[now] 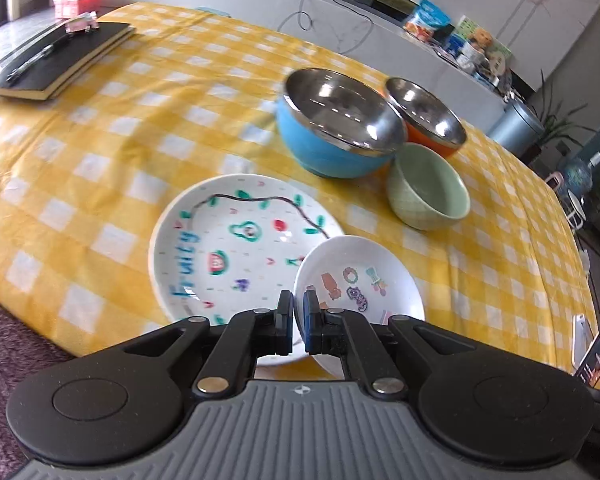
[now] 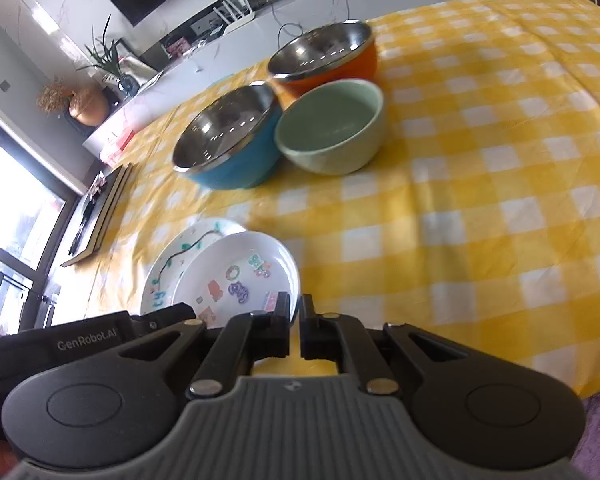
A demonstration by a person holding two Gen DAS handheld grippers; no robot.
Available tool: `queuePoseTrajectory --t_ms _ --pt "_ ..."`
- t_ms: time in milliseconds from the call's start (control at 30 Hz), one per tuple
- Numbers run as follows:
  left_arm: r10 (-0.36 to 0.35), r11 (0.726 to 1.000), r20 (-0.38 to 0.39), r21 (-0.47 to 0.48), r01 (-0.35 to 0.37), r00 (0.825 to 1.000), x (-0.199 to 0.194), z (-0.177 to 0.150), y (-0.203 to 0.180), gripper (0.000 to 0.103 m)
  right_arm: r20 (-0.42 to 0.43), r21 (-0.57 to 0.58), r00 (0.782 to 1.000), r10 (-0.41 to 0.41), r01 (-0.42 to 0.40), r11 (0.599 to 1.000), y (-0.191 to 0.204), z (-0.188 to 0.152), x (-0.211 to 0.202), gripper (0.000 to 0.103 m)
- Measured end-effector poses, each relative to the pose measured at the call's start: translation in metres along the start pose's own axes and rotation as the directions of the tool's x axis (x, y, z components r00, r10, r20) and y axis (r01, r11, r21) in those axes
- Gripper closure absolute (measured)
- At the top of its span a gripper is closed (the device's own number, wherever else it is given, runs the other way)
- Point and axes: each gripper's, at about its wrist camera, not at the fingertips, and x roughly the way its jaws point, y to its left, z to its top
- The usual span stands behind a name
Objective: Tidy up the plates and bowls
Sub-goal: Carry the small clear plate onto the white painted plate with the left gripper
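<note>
My left gripper [image 1: 298, 312] is shut on the near rim of a small white plate [image 1: 360, 280] with animal stickers. It holds the plate tilted over the right side of a large white "Fruity" plate [image 1: 236, 248] that lies on the yellow checked tablecloth [image 1: 120, 160]. Behind stand a blue steel-lined bowl [image 1: 336, 140], an orange one [image 1: 432, 120] and a pale green bowl [image 1: 428, 188], close together. In the right wrist view my right gripper [image 2: 295, 312] is shut and empty, just beside the small plate's [image 2: 236, 276] right rim.
Black notebooks [image 1: 60, 60] with a pen and a pink toy [image 1: 82, 24] lie at the table's far left. A phone [image 1: 580, 336] rests near the right edge. A purple rug [image 1: 4, 340] lies below the near edge. A low white cabinet [image 1: 340, 8] runs behind.
</note>
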Motion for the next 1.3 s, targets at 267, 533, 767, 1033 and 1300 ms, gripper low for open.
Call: queuePoseTrajectory --t_ms 267,533,767,1033,1300 --pt "0.015 0.998 0.019 -0.068 -0.014 1.000 -0.003 0.007 0.032 0.098 -0.025 -0.051 1.000 0.001 -0.002 0.999 0.034 0.000 0.018 0.102" --pt "0.010 0.994 0.007 -0.113 -0.009 1.000 0.007 0.016 0.052 0.098 -0.022 -0.082 1.000 -0.016 0.014 0.997 0.053 0.006 0.035 0.102" --pt "0.007 0.990 -0.023 -0.137 -0.010 1.000 0.017 0.019 0.060 0.098 -0.013 -0.093 1.000 -0.027 0.025 0.995 0.058 0.011 0.047 0.102" --pt "0.019 0.993 -0.020 -0.119 -0.021 1.000 0.022 0.019 0.059 0.098 -0.027 -0.104 0.999 -0.039 0.036 0.994 0.058 0.010 0.058 0.102" --pt "0.057 0.997 -0.006 -0.060 -0.057 0.998 0.021 0.017 0.052 0.096 -0.032 -0.094 0.999 -0.022 0.019 0.995 0.056 0.009 0.061 0.098"
